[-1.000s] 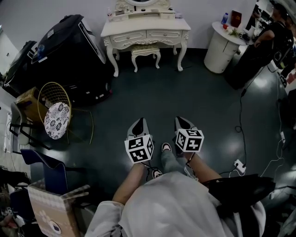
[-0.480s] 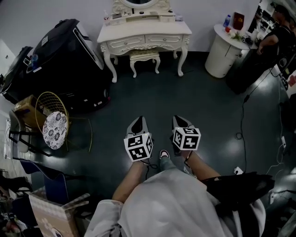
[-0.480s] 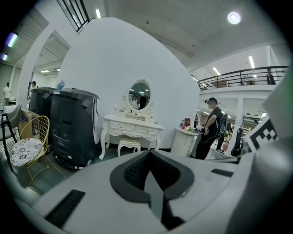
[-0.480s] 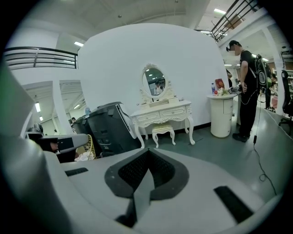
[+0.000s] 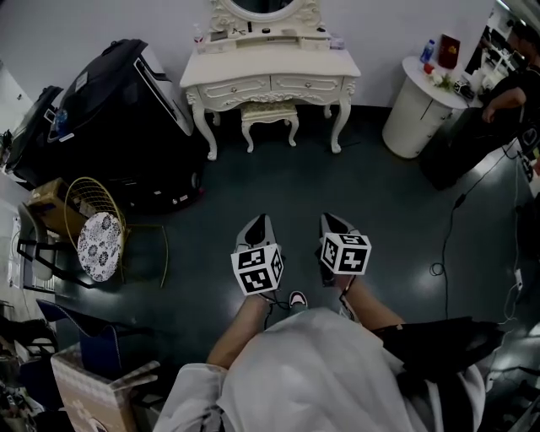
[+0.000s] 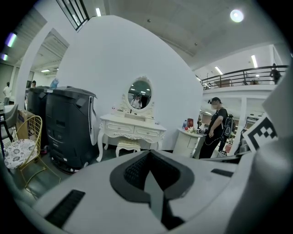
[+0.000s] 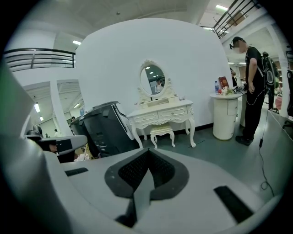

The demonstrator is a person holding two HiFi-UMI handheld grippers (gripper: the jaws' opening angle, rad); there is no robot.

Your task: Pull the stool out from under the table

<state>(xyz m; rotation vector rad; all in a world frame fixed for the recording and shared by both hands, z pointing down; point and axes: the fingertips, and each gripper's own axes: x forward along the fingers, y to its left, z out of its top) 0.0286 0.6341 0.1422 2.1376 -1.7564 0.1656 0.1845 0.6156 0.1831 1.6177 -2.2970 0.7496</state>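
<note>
**Stool and table.** The stool (image 5: 269, 118) stands tucked under the white dressing table (image 5: 270, 72), between its front legs, with the padded seat just below the drawer front. In the head view both sit lower in the frame and a little larger than a second ago. The wearer has come nearer across the dark floor (image 5: 337, 186), but a broad stretch of it still separates stool and grippers. The white power strip that lay at the right of the floor earlier is gone from the frame.

**Grippers.** The left gripper (image 5: 260, 221) and right gripper (image 5: 331, 219) are carried side by side as before, tips aimed toward the table. Each gripper view shows its jaws pressed together with nothing between them. Neither touches any object. One shoe (image 5: 298, 299) shows between the marker cubes.

**Surroundings.**
- An oval mirror (image 5: 263, 7) rises from the back of the table top.
- A large black case (image 5: 126, 110) stands to the table's left, close to its leg.
- A wire chair (image 5: 99, 228) with a patterned cushion stands nearer the wearer, on the left.
- A round white cabinet (image 5: 418, 105) carrying bottles stands to the table's right.
- A person in dark clothes (image 5: 498, 101) stands beside the cabinet.
- A cable (image 5: 447, 228) trails over the floor at the right.

The floor directly between the grippers and the stool carries no object.
</note>
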